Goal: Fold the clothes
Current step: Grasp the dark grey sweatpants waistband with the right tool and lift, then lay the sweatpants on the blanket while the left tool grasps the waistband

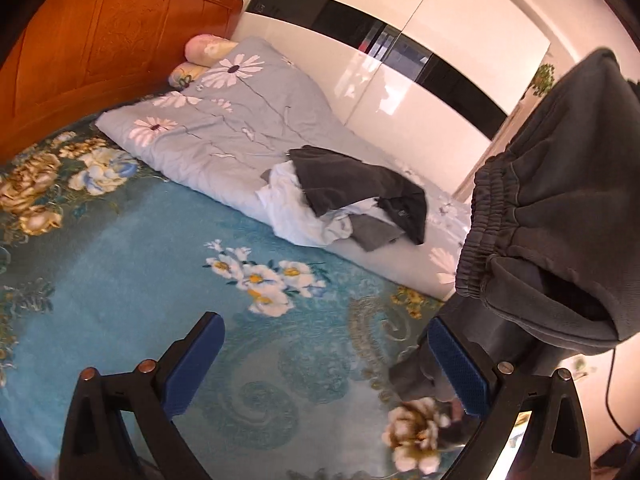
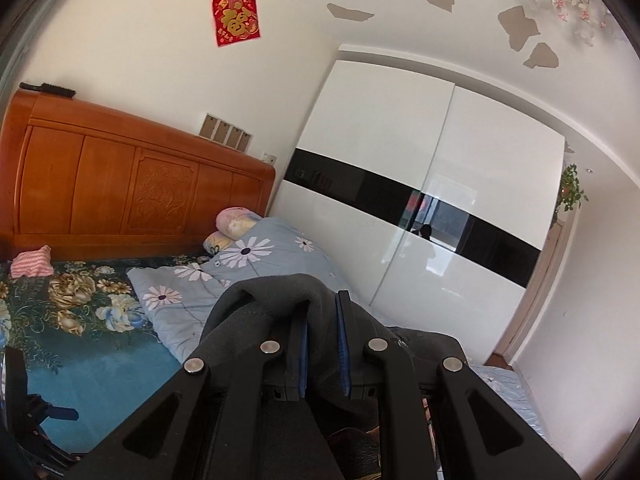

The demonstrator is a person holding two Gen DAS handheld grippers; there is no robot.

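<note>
The right gripper is clamped on the dark grey trousers, which hang above the bed. The left gripper is spread wide and empty. It should take the elastic waistband opposite and pull it level before lowering.

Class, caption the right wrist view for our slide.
Right gripper clamps dark grey sweatpants above the floral bed.

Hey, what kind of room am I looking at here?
A bedroom, almost certainly: a carved wooden headboard backs a bed with a floral bedspread and a daisy-print quilt, and a glossy white sliding-door wardrobe stands beside it.
</note>
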